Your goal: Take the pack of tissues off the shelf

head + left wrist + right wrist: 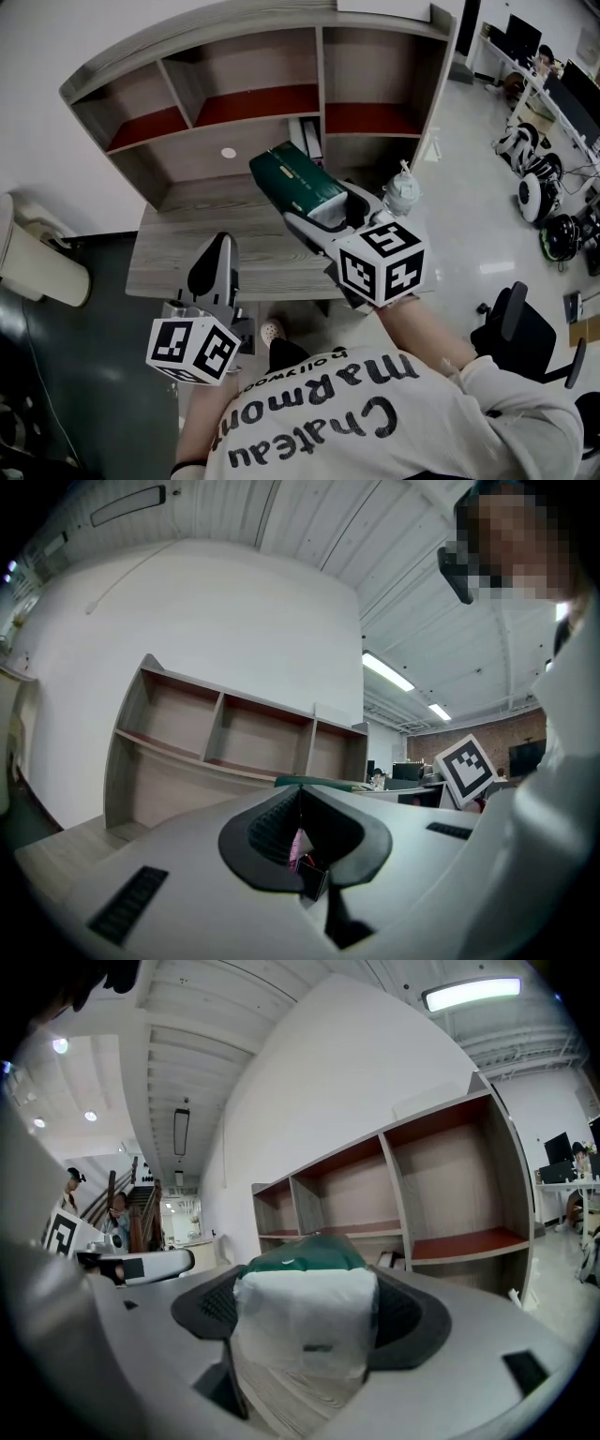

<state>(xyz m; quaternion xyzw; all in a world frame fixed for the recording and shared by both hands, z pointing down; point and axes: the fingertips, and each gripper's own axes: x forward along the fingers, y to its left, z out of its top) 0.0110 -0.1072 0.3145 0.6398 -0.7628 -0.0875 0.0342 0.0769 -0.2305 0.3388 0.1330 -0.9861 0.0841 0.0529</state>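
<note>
Over the wood-grain desk (178, 248), the right gripper (319, 214) was clamped on one end of the pack of tissues (298, 178), held just before the shelf (239, 127) at 12 o'clock. The left gripper (217, 258), at 7 o'clock, was closed and empty. Slippage was judged possible because the soft pack overhung the jaws, and the bottle (401, 192) at 3 o'clock could be struck.

Pretty much the only readable thing is the dark print on the person's white shirt (375, 422), down at 6 o'clock in the head view. It says "Chateau Marmont", upside down to the camera, with a smaller partly covered "Hollywood" beside it. Any print on the green pack of tissues (298, 178) is too small to read.
</note>
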